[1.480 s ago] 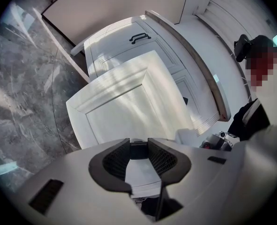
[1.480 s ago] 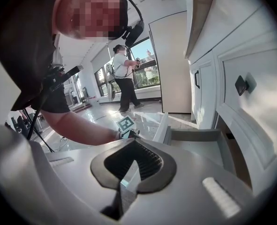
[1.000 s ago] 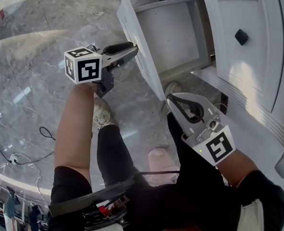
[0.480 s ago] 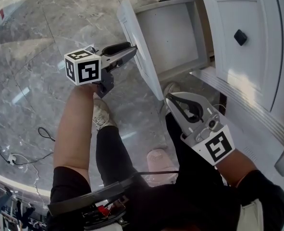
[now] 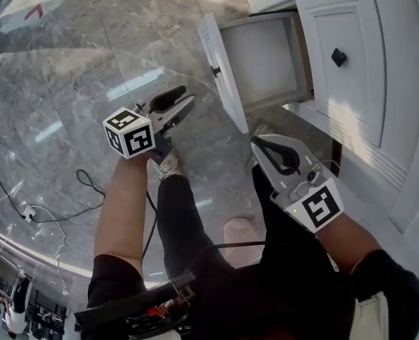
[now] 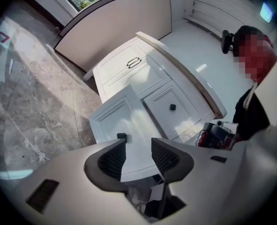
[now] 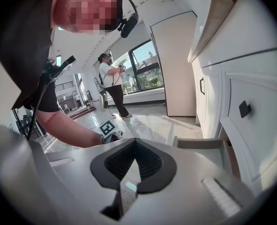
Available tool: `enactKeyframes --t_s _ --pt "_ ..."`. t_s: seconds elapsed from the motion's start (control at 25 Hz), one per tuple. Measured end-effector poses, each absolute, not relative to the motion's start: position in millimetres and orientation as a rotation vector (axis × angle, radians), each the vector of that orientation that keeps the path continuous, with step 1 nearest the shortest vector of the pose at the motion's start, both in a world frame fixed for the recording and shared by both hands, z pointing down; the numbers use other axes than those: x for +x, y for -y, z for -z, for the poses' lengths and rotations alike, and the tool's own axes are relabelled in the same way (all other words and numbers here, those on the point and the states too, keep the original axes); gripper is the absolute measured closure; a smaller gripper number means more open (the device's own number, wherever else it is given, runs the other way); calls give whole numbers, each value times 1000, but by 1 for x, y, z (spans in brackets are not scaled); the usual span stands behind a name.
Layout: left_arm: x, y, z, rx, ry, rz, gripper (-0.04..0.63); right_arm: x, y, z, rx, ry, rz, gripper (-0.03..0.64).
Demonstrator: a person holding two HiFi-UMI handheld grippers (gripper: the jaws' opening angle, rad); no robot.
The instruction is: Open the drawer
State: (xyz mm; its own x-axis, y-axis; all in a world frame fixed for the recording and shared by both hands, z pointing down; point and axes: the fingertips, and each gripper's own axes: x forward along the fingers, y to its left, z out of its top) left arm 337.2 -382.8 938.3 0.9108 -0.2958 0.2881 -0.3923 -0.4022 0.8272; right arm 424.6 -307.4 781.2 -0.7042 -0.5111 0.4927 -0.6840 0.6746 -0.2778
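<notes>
The white drawer point(image 5: 227, 83) stands pulled out from the cabinet, its box bare inside, with a small black knob point(image 5: 215, 70) on its front. My left gripper point(image 5: 184, 98) hangs down-left of that front, apart from it. Its jaws have just been opening and hold nothing. In the left gripper view the left gripper point(image 6: 138, 146) shows a plain gap, with the drawer front point(image 6: 124, 118) and knob point(image 6: 122, 136) beyond. My right gripper point(image 5: 255, 144) is shut and empty below the drawer. In the right gripper view the right gripper point(image 7: 135, 145) has its pads meeting, beside the open drawer point(image 7: 201, 143).
A white cabinet door point(image 5: 351, 83) with a black knob point(image 5: 339, 57) stands right of the drawer. A higher drawer with a metal handle point(image 6: 133, 62) sits above. A cable point(image 5: 88, 183) lies on the marble floor. My own legs and shoes point(image 5: 168, 165) are below. Another person point(image 7: 111, 83) stands far off.
My left gripper has come off the drawer front, opened its jaws and drawn back down-left and up. The right gripper has risen a little, still shut.
</notes>
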Motion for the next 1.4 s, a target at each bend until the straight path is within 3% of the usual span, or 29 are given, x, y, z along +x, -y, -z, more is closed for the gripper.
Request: enactKeyframes --t_s 0.12,0.2,0.68,0.92,1.4 --pt "324 363 -882 2092 552 -75 460 413 307 -748 932 2542 -661 615" --pt "313 359 -843 2141 624 -49 592 402 310 -720 935 2569 -664 615" --pt "295 387 -546 2398 835 62 595 396 371 -506 1091 2672 -537 615" --pt "294 395 -400 2471 969 109 595 427 387 -408 1083 2634 -538 615" --pt "329 362 -224 2593 1005 192 595 492 391 -239 1150 2677 -376 615"
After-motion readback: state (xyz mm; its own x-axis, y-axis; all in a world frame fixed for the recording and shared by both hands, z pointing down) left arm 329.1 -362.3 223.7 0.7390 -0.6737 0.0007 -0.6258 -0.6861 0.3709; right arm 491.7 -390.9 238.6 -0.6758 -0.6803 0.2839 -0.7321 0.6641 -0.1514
